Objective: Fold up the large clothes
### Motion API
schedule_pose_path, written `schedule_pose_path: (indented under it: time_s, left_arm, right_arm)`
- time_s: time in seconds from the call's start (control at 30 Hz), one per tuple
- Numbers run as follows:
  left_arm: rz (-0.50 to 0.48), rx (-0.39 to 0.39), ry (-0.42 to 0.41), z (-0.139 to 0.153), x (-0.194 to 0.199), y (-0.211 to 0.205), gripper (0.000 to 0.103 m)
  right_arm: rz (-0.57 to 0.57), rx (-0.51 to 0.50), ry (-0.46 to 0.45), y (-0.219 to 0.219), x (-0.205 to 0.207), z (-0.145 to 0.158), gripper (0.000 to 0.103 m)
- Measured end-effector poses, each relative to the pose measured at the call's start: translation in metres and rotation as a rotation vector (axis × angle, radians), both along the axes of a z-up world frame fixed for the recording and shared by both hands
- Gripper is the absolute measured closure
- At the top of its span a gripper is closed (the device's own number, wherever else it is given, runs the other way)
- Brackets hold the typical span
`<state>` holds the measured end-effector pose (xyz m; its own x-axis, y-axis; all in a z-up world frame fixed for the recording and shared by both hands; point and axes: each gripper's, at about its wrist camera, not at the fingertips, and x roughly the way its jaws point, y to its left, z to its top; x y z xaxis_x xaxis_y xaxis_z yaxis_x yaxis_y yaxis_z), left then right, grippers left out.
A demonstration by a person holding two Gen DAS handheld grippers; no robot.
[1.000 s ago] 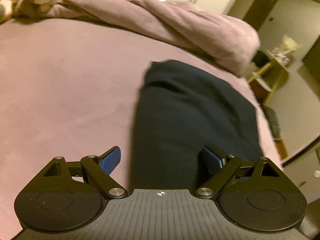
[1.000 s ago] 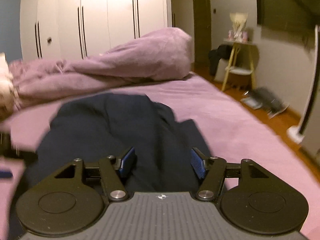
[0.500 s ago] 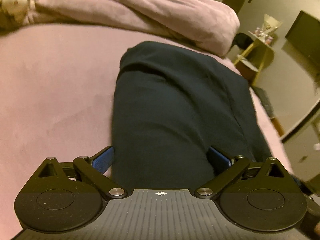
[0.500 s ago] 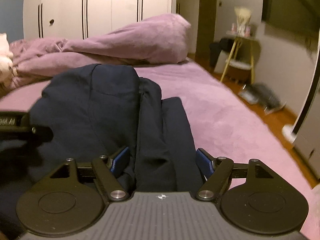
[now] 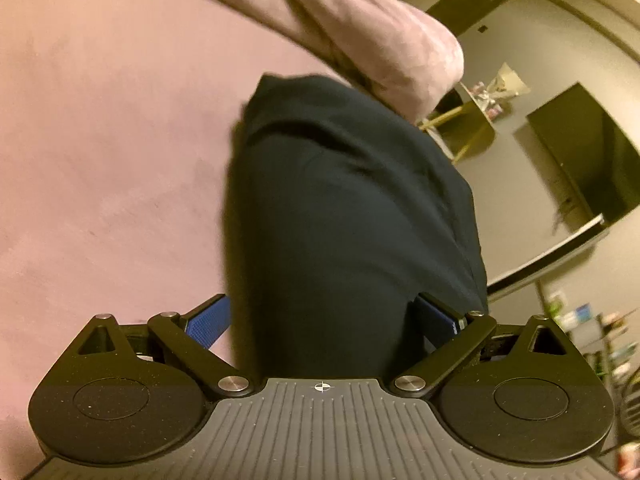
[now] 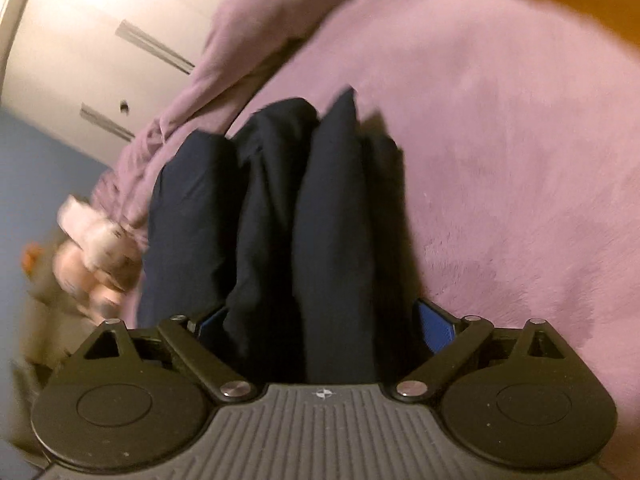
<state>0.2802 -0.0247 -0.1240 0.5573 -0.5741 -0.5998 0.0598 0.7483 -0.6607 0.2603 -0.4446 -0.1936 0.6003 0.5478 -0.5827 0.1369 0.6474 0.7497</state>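
Observation:
A dark navy garment [image 5: 344, 208] lies folded into a long bundle on the pink bed [image 5: 100, 160]. In the left wrist view its near end sits between the wide-spread blue pads of my left gripper [image 5: 324, 320]. In the right wrist view the same garment [image 6: 304, 232] shows several thick upright folds, and its near end fills the gap of my right gripper [image 6: 328, 320], whose jaws also stand wide. The cloth hides the inner faces of the pads, so contact is unclear.
A bunched pink duvet [image 5: 352, 28] lies at the far side of the bed. A plush toy [image 6: 96, 248] sits left of the garment. White wardrobe doors [image 6: 120, 20] stand behind. A small yellow side table [image 5: 468, 128] and a dark screen [image 5: 588, 156] are by the wall.
Both grippers have pushed forward onto the garment's near end and tilted. The garment now fills both gaps. The right view has rolled sharply.

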Motion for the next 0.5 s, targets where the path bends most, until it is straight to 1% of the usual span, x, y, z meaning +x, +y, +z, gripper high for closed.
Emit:
schedule_pose_path:
  time_s: [0.07,0.13,0.2,0.27,0.3,0.37,0.4,0.47,0.5]
  left_arm:
    - [-0.007,-0.032,0.016,-0.008,0.01,-0.003,0.002]
    - [-0.015,-0.072,0.044,-0.015,0.019,-0.006,0.002]
    - [-0.012,-0.09,0.063,-0.019,0.026,-0.008,0.002]
    - [-0.022,-0.095,0.06,-0.019,0.029,-0.009,0.006]
    - [-0.029,-0.1,0.058,-0.017,0.028,-0.008,0.009]
    - [-0.041,-0.1,0.052,-0.015,0.029,-0.007,0.017]
    - [-0.045,-0.103,0.05,-0.014,0.029,-0.006,0.019]
    - [-0.044,-0.111,0.047,-0.013,0.028,-0.004,0.025]
    - [-0.044,-0.113,0.043,-0.011,0.027,-0.003,0.026]
  right_arm:
    - [0.001,0.075,0.019,-0.006,0.012,-0.01,0.009]
    - [0.017,0.098,0.022,-0.005,0.022,-0.013,0.009]
    - [0.036,0.109,0.022,-0.001,0.031,-0.015,0.012]
    - [0.054,0.088,0.022,0.005,0.038,-0.015,0.02]
    - [0.061,0.07,0.021,0.008,0.041,-0.015,0.022]
    - [0.078,0.033,0.007,0.015,0.044,-0.013,0.029]
    - [0.084,0.025,-0.003,0.017,0.046,-0.011,0.031]
    - [0.088,0.025,-0.017,0.02,0.046,-0.007,0.039]
    - [0.089,0.018,-0.024,0.021,0.045,-0.004,0.041]
